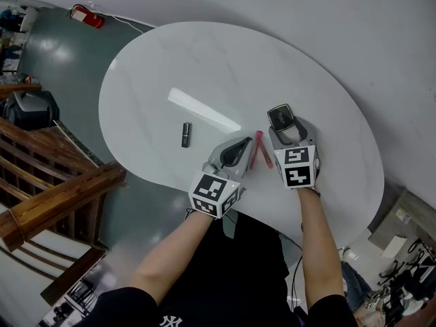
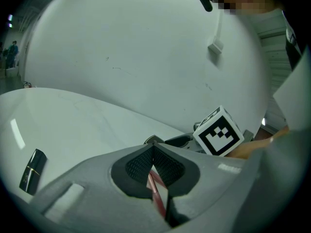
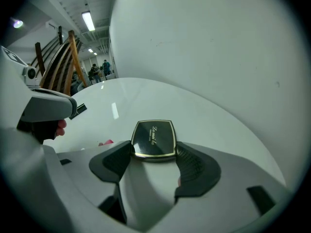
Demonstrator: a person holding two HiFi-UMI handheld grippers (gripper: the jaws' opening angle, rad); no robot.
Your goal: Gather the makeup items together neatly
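Observation:
A black square compact [image 1: 281, 117] with a gold rim lies flat on the white oval table [image 1: 170, 60]. My right gripper [image 1: 286, 129] stands open around its near edge, and the compact [image 3: 154, 139] sits between the fingertips of that gripper [image 3: 154, 155]. A slim pink stick [image 1: 256, 148] lies on the table between the two grippers. My left gripper [image 1: 244, 144] is just left of it, tips shut together. In the left gripper view the pink stick [image 2: 156, 186] shows through the gap behind the closed tips of the gripper [image 2: 153, 149]. A black lipstick tube [image 1: 185, 134] lies apart to the left.
The table's near edge runs just under both grippers. A wooden stair railing [image 1: 48, 182] stands at the left beyond the table. A red fire extinguisher [image 1: 87, 17] lies on the floor at the far left. A grey wall [image 2: 146, 42] rises behind the table.

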